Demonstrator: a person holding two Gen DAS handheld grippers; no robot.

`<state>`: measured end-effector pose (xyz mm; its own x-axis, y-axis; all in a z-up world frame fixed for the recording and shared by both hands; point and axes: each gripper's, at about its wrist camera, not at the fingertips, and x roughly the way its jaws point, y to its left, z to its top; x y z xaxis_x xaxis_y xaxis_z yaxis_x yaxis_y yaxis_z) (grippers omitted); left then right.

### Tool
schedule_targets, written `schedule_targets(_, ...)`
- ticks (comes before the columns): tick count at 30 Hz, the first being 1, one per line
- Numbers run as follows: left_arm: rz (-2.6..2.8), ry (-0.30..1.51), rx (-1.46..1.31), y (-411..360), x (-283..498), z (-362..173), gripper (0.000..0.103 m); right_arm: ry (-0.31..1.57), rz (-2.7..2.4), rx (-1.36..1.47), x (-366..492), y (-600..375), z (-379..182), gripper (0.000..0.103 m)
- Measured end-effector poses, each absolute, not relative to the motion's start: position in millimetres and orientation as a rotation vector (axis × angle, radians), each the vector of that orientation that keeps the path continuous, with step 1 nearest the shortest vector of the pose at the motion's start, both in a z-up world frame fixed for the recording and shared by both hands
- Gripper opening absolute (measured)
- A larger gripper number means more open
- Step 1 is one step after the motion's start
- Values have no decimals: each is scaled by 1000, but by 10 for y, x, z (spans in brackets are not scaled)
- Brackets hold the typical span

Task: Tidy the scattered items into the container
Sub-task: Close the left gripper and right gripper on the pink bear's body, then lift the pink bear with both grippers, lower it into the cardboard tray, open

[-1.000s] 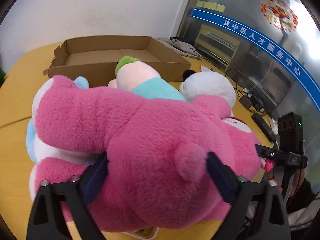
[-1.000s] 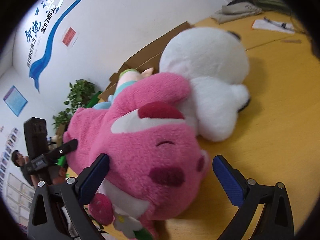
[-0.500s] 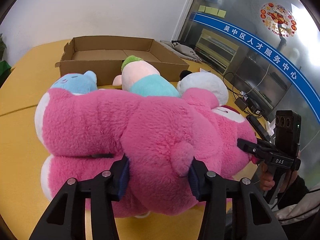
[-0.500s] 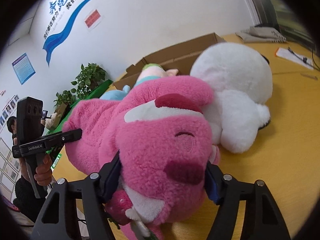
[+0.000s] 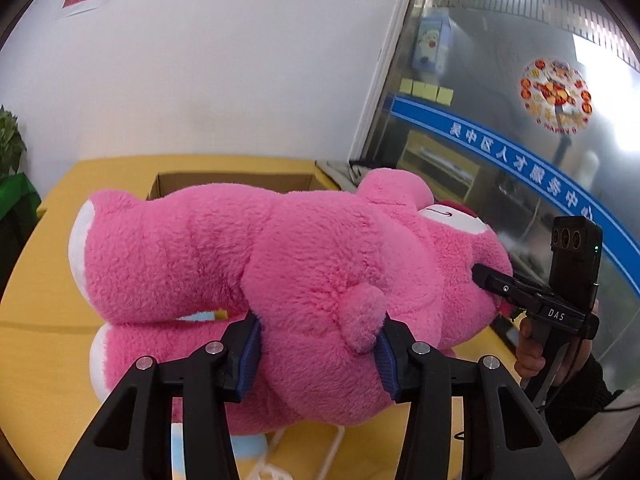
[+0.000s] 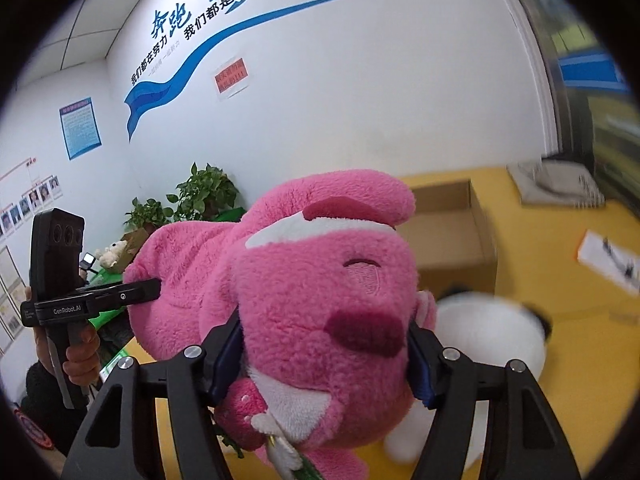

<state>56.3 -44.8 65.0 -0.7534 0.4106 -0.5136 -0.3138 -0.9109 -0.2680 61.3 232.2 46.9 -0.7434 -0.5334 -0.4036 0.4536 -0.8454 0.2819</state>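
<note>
**Pink plush bear clamped at both ends, clear of the table**

The left gripper is clamped on the rump of the pink plush bear. Its blue pads press into the fur on either side of the small round tail. Its jaws closed onto the plush within the last second and now stand pressed against it, with no visible gap.

The right gripper is clamped on the head of the same bear. Its pads squeeze both cheeks at the level of the dark red nose. These jaws likewise closed within the last second, with the head between them.

The bear lies roughly horizontal between the two grippers, legs toward the left side of the left wrist view. It hangs above the yellow table. Only the two grippers hold it.

The cardboard box stands open on the table behind the bear, apart from it. In the left wrist view only its far wall shows above the bear's back.

A white plush toy lies on the table below and just right of the bear's head. A light blue plush toy shows under the bear's rump.

A hand grips the handle of the left gripper. Potted plants stand by the wall.
</note>
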Motion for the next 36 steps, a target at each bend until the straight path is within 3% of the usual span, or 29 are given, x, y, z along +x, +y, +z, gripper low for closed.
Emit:
schedule_targets(9, 2630, -267, -826, -491, -1385, 1053, 52, -143, -2552, 624, -1191, 2268, 1110, 67)
schedule_targets(14, 2638, -299, -911, -539, -2431, 801, 51, -184, -2579, 719, -2154, 2241, 892, 67)
schedule_targets(21, 2625, -323, -1131, -568, -3578, 59, 49, -233, -2568, 912, -3341, 2227, 277, 67)
schedule_targets(22, 2616, -300, -1162, -546, -3691, -43, 42, -216, -2570, 942, -3489, 2222, 169, 67)
schedule_targets(23, 2597, -290, -1194, -529, -3804, -161, 29, -200, -2576, 973, -3612, 2223, 66, 67)
schedule_targets(24, 2562, -295, -1226, -503, -3918, -273, 24, -185, -2582, 1006, -3721, 2223, -42, 67)
schedule_targets(30, 2506, -310, -1263, -351, -4095, -616, 24, -271, -2559, 1158, -3950, 2406, -610, 67)
schedule_targets(36, 2495, -279, -1266, -349, -4120, -619, 24, -247, -2561, 1196, -3949, 2393, -602, 67)
